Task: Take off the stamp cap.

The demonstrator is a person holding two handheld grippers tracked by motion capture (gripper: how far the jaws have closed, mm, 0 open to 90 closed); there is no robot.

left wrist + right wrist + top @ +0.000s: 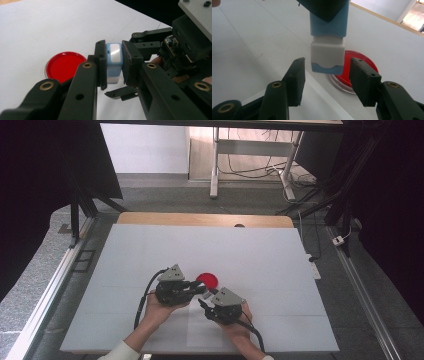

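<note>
White sheeting covers the table (150,250), with grey floor beyond it. A light-blue block with a white cap (114,62) is clamped between the pads of the left gripper (114,65) and held above the table, its white capped end (327,56) pointing toward the right gripper (327,77). That gripper's jaws stand half spread on either side of the cap, with gaps showing, not touching it. Just beyond the block, a red round dish (207,280) lies on the sheet.
</note>
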